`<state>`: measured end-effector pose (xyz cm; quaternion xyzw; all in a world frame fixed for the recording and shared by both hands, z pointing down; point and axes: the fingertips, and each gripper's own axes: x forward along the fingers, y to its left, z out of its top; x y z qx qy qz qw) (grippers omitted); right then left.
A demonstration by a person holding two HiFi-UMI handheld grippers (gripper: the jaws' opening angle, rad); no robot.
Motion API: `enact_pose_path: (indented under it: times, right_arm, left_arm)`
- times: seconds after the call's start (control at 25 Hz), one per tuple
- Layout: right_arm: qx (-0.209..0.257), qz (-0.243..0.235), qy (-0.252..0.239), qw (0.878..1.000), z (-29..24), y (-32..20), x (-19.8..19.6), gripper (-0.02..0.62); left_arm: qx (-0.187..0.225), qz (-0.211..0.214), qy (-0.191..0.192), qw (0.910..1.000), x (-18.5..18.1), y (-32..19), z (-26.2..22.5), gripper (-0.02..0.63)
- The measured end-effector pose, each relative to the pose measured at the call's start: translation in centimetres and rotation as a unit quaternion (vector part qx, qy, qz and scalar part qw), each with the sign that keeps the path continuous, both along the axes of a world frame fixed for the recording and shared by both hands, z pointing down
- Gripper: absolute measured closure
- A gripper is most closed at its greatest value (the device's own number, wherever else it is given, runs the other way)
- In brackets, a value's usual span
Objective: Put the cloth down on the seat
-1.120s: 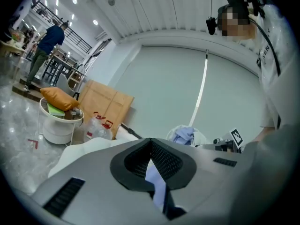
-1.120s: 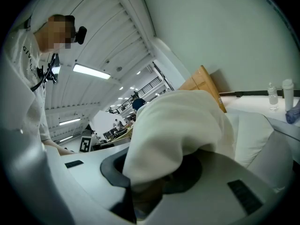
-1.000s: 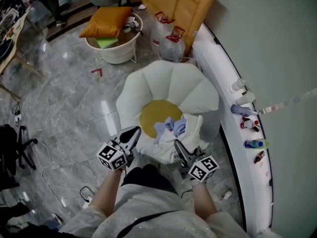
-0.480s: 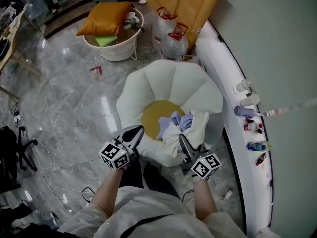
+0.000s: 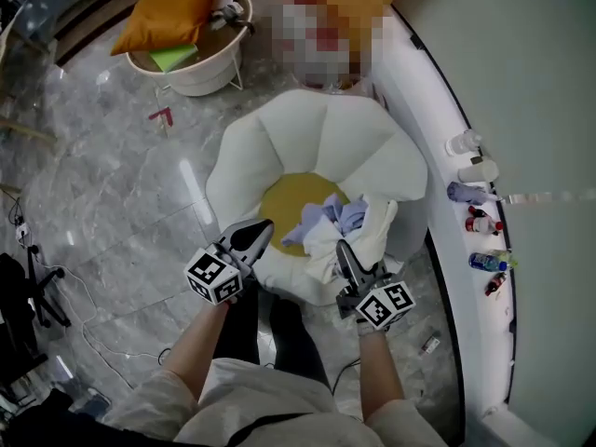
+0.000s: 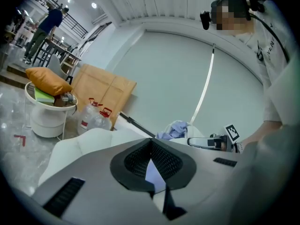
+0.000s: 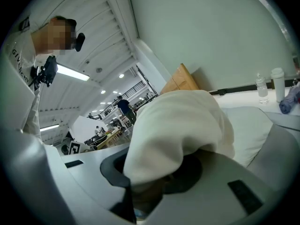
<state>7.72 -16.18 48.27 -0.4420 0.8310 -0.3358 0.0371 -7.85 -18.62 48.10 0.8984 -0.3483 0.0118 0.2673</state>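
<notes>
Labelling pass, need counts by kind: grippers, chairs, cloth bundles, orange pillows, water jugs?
grippers: 2 (left gripper, right gripper)
chair: 1
cloth bundle: 1
orange pillow: 1
water jugs: 2
total: 7

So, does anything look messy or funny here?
Yes. The white cloth and lilac cloth sit in a crumpled heap, spilling over the front rim of the white chair instead of lying flat on its yellow seat. The right gripper is clamped on the white cloth.
</notes>
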Motion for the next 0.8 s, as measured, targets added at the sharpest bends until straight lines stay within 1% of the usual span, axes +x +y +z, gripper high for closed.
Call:
enact_pose_path:
  times: [0.36,0.56,0.72,0.8]
  right_arm:
    - [-0.035,0.037,-0.003,0.999,7.3,-3.2,-0.9,0.465]
    - [-0.060,0.056,-0.002,0.997,11.3,-4.5,-0.7,0.465]
    - [-0.070,0.069,0.000,0.995,14.6,-5.7,-0.8,0.465]
    - [-0.078,0.070,0.009,0.994,16.5,-5.9,-0.8,0.465]
  left_arm:
    - [-0.037,0.030,0.011,0.9988,0.3,-3.3,6.0,0.592]
    - [-0.052,0.053,0.009,0.9972,1.5,-4.5,9.2,0.592]
    - [-0.064,0.065,0.026,0.9955,2.4,-5.8,11.9,0.592]
    - [-0.069,0.073,0.027,0.9946,2.9,-6.2,13.3,0.592]
